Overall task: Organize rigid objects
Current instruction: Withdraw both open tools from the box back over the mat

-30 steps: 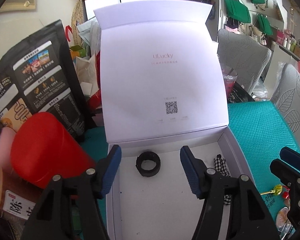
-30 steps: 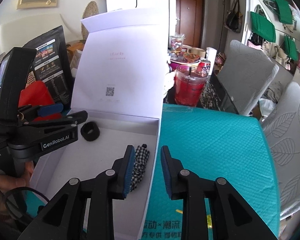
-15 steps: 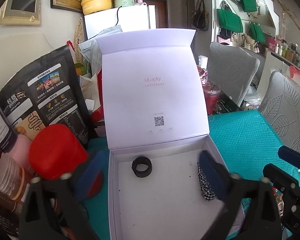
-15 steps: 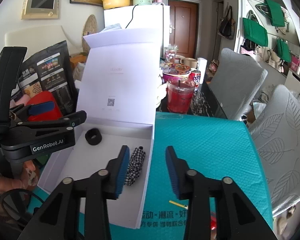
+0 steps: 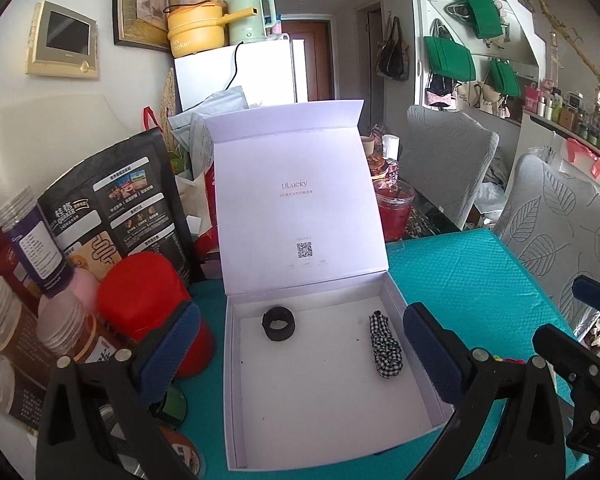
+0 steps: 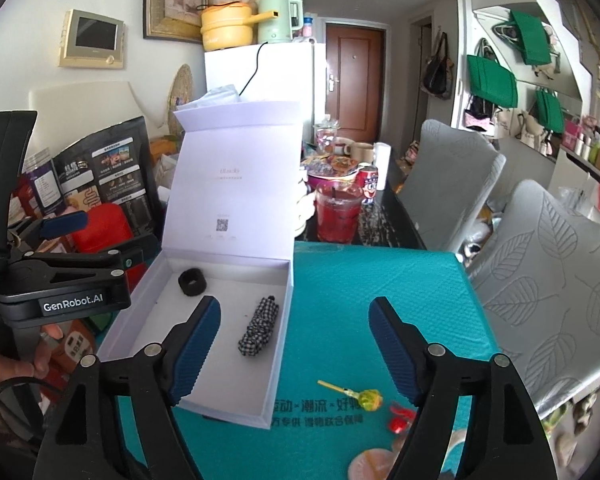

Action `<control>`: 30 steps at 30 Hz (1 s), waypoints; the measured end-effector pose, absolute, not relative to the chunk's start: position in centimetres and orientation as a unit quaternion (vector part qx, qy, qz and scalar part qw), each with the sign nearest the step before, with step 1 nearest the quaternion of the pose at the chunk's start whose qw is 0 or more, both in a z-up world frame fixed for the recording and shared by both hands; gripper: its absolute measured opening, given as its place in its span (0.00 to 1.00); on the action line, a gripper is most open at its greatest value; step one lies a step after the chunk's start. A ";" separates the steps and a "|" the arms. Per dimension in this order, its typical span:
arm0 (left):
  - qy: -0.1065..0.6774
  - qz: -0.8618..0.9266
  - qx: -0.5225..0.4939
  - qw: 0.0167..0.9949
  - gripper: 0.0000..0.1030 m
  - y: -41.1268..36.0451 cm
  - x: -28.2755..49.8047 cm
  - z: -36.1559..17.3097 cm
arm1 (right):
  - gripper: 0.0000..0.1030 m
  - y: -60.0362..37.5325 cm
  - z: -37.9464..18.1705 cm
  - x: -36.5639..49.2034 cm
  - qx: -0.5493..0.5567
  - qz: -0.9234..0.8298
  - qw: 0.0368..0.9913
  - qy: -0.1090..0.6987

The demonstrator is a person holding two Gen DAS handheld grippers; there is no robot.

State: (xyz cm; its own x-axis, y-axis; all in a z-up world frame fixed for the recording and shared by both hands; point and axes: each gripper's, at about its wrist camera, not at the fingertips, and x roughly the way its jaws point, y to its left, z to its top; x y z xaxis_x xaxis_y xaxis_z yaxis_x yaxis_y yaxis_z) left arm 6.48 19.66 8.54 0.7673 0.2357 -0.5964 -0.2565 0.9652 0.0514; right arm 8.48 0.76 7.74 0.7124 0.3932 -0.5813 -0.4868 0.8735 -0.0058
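Both tools have pulled back and up from the white box [image 5: 236,380] in the last second, and both have spread their jaws: a second ago the right hand-held gripper [image 6: 294,354] was nearly pinched together just over the checked fabric piece [image 6: 260,326], and the left hand-held gripper [image 5: 300,350] was lower, close over the black ring [image 5: 278,323]. Now each hangs wide open and holds nothing. In the left wrist view the ring lies on the box floor at about 11 o'clock, near the back wall under the raised lid [image 5: 296,200], and the checked piece lies along the right wall at about 2 o'clock; the two are well apart and neither touches a finger. To me that reads as two drops finished, both items being settled inside the box. What is left sits outside it: in the right wrist view a lollipop [image 6: 366,398] and a small red wrapped sweet [image 6: 400,420] rest on the teal surface [image 6: 380,288] at about 5 o'clock from the box, between the right tool's fingers and low in the view. I would guess the right tool goes for one of those next, needing a low, flat approach since the stick is thin. The red canister [image 5: 148,300] stands just beside the box's left wall.
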 end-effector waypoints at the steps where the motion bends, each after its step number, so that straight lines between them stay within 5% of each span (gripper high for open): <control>1: 0.314 0.130 -0.017 0.940 1.00 19.5 6.2 8.7 | 0.75 0.5 7.9 8.1 -0.078 0.239 0.923 0.293; 30: 0.320 0.072 -0.013 0.945 1.00 11.4 -2.6 7.7 | 0.82 -8.8 6.4 -1.7 -0.056 0.178 0.939 0.288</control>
State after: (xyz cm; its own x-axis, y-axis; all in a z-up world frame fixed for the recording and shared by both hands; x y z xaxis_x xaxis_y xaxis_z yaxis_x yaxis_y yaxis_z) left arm -2.60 11.38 7.67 0.7849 0.1272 -0.6065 -0.1432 0.9894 0.0221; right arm -1.73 -8.80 6.42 0.7709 0.3030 -0.5603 -0.3675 0.9300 -0.0028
